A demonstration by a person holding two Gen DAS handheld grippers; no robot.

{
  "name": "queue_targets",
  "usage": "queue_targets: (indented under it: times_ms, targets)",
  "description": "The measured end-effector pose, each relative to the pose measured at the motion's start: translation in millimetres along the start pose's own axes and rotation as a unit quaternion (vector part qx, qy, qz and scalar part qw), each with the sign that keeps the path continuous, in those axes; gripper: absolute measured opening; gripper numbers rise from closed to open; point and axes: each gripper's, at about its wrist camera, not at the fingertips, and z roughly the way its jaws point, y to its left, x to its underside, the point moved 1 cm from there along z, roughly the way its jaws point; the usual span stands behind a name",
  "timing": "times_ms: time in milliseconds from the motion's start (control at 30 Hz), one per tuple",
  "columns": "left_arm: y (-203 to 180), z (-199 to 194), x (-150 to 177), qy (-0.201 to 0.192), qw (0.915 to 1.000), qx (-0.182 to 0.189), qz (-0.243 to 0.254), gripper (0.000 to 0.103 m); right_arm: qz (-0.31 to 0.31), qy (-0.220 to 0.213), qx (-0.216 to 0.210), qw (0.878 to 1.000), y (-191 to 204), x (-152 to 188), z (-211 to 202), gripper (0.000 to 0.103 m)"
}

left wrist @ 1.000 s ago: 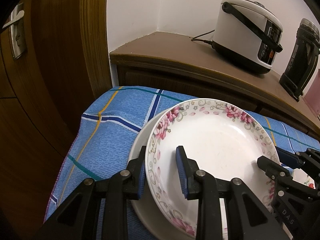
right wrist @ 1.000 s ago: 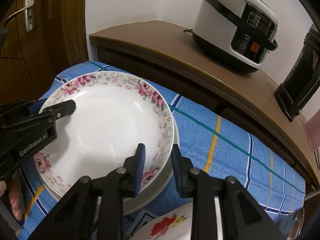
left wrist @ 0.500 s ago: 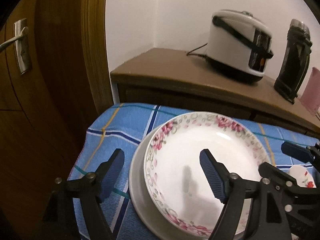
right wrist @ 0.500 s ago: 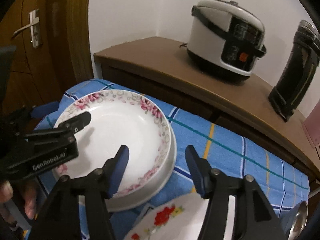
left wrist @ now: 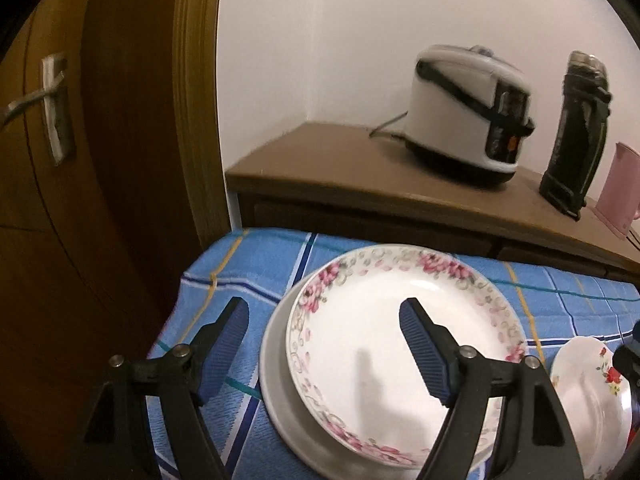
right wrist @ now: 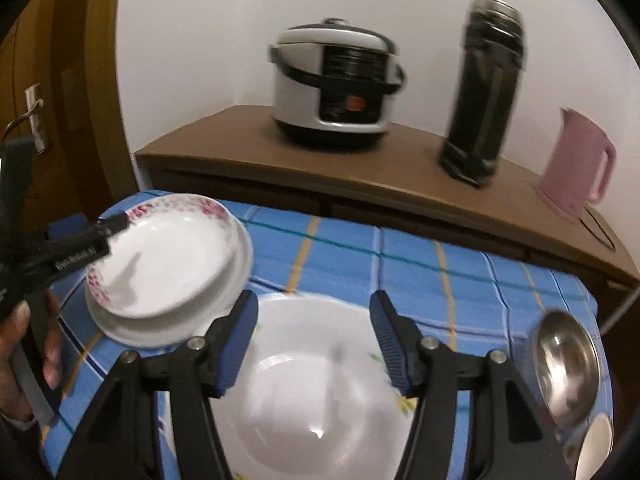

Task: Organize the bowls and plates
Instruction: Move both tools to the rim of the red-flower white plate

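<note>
A pink-flowered plate [left wrist: 384,360] rests stacked on a plain white plate [left wrist: 276,380] at the left end of the table. My left gripper [left wrist: 324,312] hovers open over the stack's left rim, wide apart and touching nothing. In the right wrist view the same stack [right wrist: 172,256] lies at the left, with the left gripper [right wrist: 96,224] above it. My right gripper [right wrist: 314,302] is open above a larger white plate [right wrist: 312,400] with small red flowers, which is also in the left wrist view [left wrist: 588,392]. Nothing is held.
A steel bowl [right wrist: 568,368] sits at the table's right end on the blue checked cloth [right wrist: 400,264]. Behind stands a wooden sideboard [right wrist: 240,152] with a rice cooker [right wrist: 332,92], a black flask [right wrist: 480,96] and a pink jug [right wrist: 576,164]. A wooden door [left wrist: 60,200] is at left.
Both grippers opened and let go of the flowered plate's rim, leaving it on the white plate. The right gripper swung right over the red-flowered plate. The left drew back and up slightly.
</note>
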Motion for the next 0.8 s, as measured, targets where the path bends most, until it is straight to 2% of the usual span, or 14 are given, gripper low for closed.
queue_targets:
  times_ms: [133, 400, 567, 800]
  targets:
    - [-19, -24, 9, -0.013, 0.9991, 0.041, 0.002, 0.08, 0.005, 0.017, 0.021, 1.0, -16, 19, 0, 0.057]
    - [-84, -45, 48, 0.034, 0.9888, 0.125, 0.073, 0.08, 0.027, 0.067, 0.041, 0.997, -42, 35, 7, 0.057]
    - [-100, -45, 56, 0.053, 0.982, 0.152, 0.098, 0.08, 0.015, 0.103, 0.045, 0.994, -38, 42, 19, 0.058]
    - [-112, -40, 62, 0.089, 0.9702, 0.192, 0.117, 0.08, -0.002, 0.115, 0.046, 0.992, -35, 47, 22, 0.061]
